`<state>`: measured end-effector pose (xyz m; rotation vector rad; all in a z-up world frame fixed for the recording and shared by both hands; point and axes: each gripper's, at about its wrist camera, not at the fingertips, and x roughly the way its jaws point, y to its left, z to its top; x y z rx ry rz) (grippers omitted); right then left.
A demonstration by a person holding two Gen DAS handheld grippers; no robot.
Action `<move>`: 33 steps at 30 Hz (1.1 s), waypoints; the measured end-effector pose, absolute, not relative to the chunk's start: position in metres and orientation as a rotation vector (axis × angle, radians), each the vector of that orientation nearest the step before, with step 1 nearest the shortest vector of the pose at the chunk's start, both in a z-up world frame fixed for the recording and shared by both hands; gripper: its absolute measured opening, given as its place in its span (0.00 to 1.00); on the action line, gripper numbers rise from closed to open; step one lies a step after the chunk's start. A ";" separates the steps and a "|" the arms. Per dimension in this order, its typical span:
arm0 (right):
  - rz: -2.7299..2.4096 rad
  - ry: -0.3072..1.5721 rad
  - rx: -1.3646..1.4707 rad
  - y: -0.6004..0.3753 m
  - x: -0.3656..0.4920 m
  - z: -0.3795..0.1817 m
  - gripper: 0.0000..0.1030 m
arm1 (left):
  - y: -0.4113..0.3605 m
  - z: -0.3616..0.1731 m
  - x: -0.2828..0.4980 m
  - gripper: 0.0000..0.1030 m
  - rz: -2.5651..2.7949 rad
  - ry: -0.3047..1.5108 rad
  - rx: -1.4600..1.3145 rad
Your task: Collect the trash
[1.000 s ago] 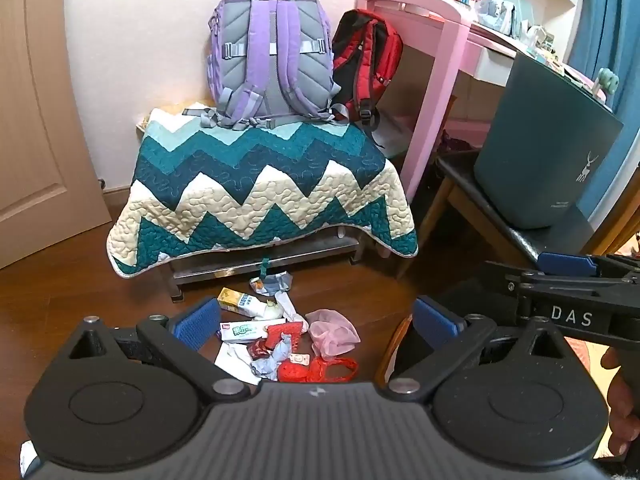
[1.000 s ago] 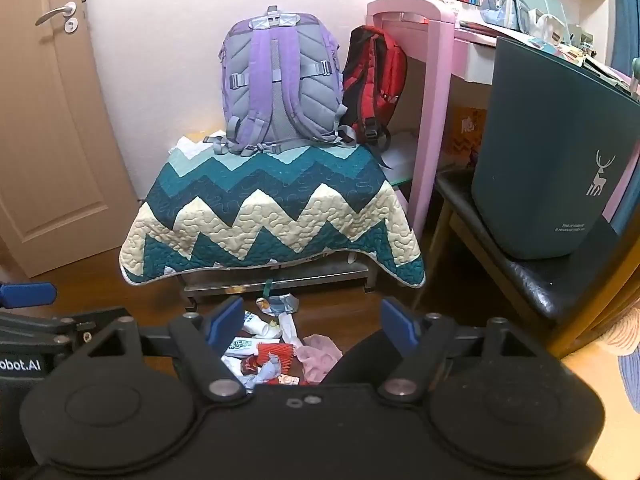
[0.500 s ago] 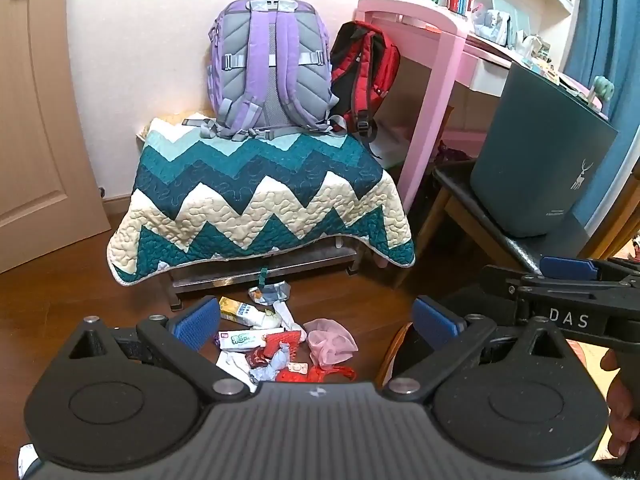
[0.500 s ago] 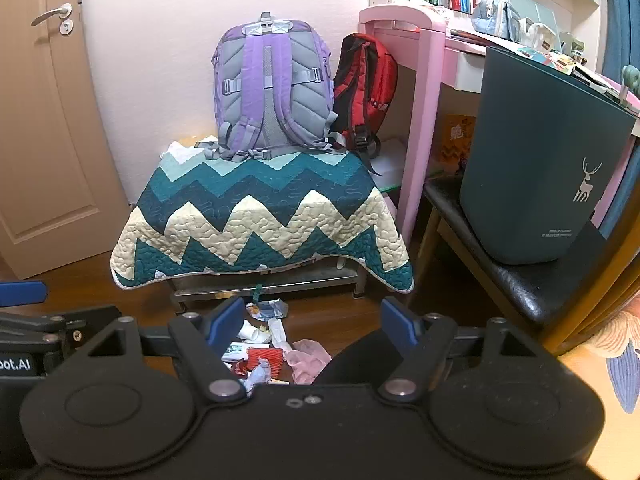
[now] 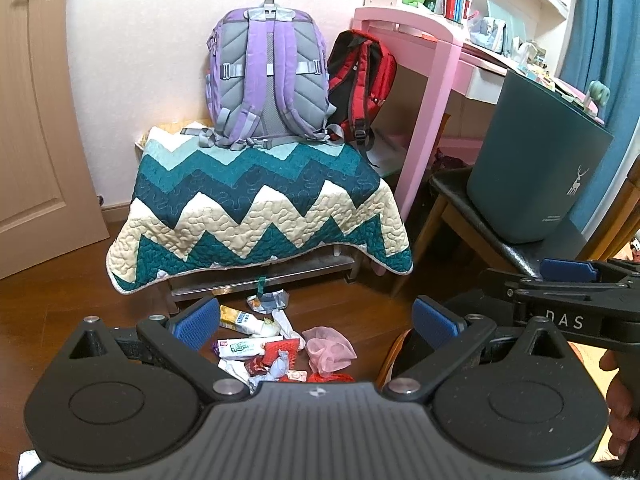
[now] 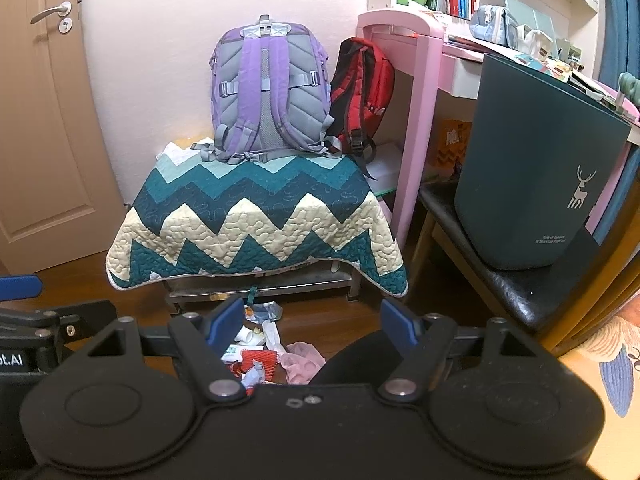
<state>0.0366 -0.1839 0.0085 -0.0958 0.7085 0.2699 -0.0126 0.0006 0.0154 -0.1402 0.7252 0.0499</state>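
Bedroom wood floor with a pile of wrappers before a quilt-covered bench; left gripper and right gripper hover wide open, empty.

"DAS" in white letters on the right tool, lower right of the left wrist view. "ot.AI", cut off by the frame edge, on the left tool, lower left of the right wrist view. White deer logo on the dark bin, right side, with two lines of small print under it, too small to read. Orange box under the pink tabletop shows a character, unclear. Wrapper on the floor has green print, unreadable.
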 end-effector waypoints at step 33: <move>0.294 0.766 -0.136 -0.166 0.056 -0.004 0.72 | 0.021 0.001 -0.001 1.00 0.066 0.750 -0.202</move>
